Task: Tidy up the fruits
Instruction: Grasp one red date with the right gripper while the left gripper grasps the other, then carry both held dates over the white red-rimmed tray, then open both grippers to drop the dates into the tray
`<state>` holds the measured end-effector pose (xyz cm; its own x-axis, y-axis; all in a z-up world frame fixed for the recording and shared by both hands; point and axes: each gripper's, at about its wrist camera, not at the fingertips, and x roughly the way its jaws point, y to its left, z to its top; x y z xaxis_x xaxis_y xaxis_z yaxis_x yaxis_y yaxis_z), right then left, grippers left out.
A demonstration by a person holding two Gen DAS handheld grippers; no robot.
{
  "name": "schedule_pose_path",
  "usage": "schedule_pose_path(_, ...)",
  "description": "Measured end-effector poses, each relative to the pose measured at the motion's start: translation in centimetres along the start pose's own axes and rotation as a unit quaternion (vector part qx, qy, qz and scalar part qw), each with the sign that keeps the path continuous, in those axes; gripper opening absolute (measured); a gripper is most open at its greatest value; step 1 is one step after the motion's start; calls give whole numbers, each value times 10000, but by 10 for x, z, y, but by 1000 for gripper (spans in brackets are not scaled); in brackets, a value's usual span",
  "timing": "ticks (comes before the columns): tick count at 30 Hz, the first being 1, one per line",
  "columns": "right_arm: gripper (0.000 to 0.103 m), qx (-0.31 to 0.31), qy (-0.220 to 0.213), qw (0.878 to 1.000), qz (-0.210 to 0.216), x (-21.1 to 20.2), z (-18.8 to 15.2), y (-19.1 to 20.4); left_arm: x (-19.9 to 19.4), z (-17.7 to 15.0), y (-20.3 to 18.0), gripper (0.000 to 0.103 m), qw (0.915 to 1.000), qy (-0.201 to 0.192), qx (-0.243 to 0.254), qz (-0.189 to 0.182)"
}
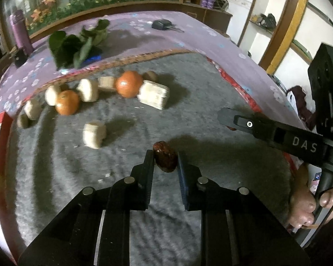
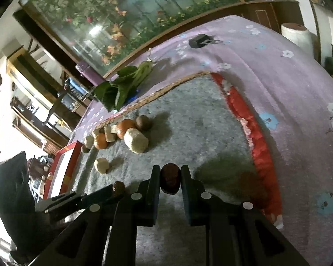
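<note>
Dark-red date in left claw, another in right claw.

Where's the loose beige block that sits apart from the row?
In the left wrist view the lone beige block lies on the grey mat, left of centre, nearer than the row of oranges and blocks, below the left orange.

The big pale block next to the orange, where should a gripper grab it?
Probably across the two long flat sides of the big pale block, coming down from above. It lies flat on the grey mat, its near side open. An orange touches its far end, so avoid gripping end to end.
</note>
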<state>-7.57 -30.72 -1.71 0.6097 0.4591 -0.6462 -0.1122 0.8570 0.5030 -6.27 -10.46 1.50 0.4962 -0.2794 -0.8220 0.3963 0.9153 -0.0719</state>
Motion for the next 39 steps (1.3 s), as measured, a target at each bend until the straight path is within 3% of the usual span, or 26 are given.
schedule_pose_path(7,18,-308,53,9994,-162,6,-5,22,-47,-15,42,20,9970,-527,-244,513)
schedule_pose_path(12,18,-916,265,9952,212,21,-11,89,-89,-39,99,20,9881,-859,-700,1069)
schedule_pose_path(15,17,-1356,398,9889,462,39,-15,142,-115,-59,139,20,9764,-1055,-1049,1562)
schedule_pose_path(18,17,-1688,623,9801,834,64,-23,196,-138,-81,181,20,9593,-1162,-1451,2128)
schedule_pose_path(22,17,-2142,866,9664,1127,99,-42,262,-152,-109,231,20,9404,-1063,-1884,2625)
schedule_pose_path(26,17,-2388,1178,9541,1374,134,-64,317,-153,-135,260,20,9323,-849,-2191,2748)
schedule_pose_path(29,17,-2487,1414,9485,1362,153,-77,338,-145,-145,269,20,9325,-690,-2273,2721)
schedule_pose_path(34,17,-2529,1808,9434,1156,184,-95,351,-132,-146,277,20,9333,-400,-2345,2689)
schedule_pose_path(39,18,-2488,2079,9402,1048,196,-98,354,-130,-146,279,22,9264,-235,-2425,2870)
